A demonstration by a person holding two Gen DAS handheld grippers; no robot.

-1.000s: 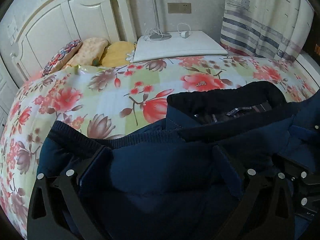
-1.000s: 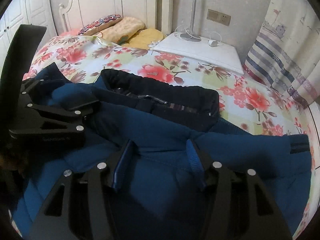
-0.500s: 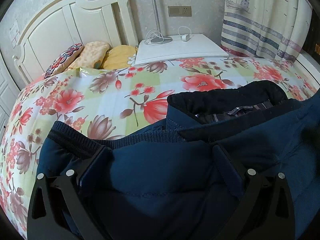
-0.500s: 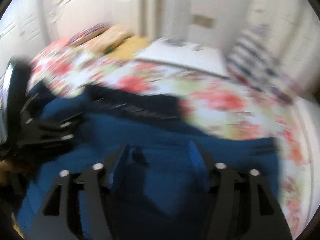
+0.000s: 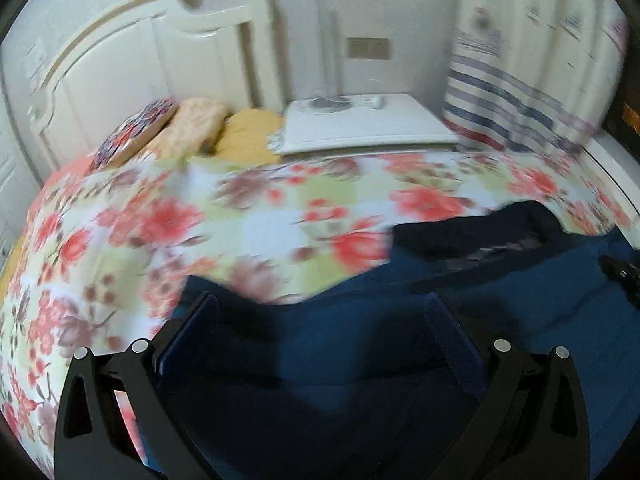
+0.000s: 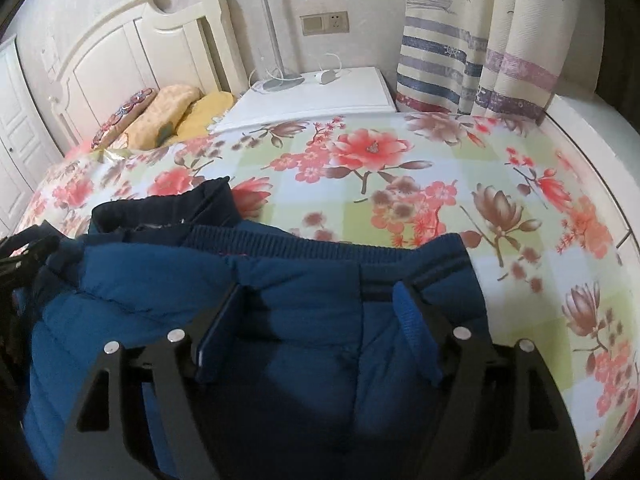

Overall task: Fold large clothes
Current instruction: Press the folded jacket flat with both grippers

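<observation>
The padded navy-blue jacket (image 6: 288,320) lies on the floral-print bedspread (image 6: 400,184), its ribbed hem now folded up toward 12 o'clock, beside the dark collar. The right gripper (image 6: 316,336) and left gripper (image 5: 320,332) hover above it, fingers spread apart; the left view has turned blurry.

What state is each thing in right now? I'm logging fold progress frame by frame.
blue jacket: lying on the bed, partly folded, ribbed hem uppermost.
dark collar: spread open, lining showing.
left gripper: open, over the jacket, view blurred.
right gripper: open, over the jacket near the hem.
floral bedspread: spread flat.
striped curtain: hanging drawn.
</observation>
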